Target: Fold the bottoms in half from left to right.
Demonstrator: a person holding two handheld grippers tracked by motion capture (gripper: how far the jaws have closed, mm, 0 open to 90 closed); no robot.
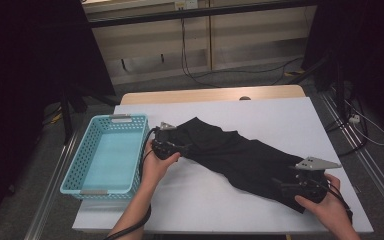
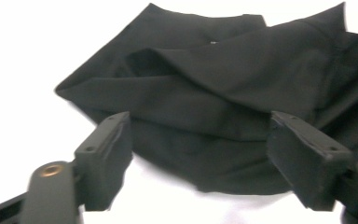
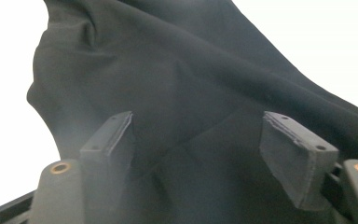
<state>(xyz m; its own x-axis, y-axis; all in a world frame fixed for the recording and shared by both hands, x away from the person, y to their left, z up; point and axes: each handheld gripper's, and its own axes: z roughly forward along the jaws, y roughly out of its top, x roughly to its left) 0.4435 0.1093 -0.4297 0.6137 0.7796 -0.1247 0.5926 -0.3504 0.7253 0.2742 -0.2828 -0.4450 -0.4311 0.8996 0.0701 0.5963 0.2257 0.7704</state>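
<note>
Black cloth (image 1: 240, 155) lies rumpled across the middle of the white table (image 1: 210, 200), stretched slantwise from just beside the blue basket (image 1: 80, 165) at the left edge down toward the near right corner. The basket stands empty, so my guess is that the cloth is to be folded or gathered and put there. The left gripper (image 1: 172, 145) sits at the cloth's upper left end with its jaws spread wide, the folded hem lying between them but not pinched. The right gripper (image 1: 300, 185) sits at the lower right end, jaws likewise spread over the fabric, holding nothing. To grasp well, each gripper should probably push further in so that the jaws straddle all the layers at an edge or corner, then close firmly; catching just the top fold would likely let the rest sag and slip.
</note>
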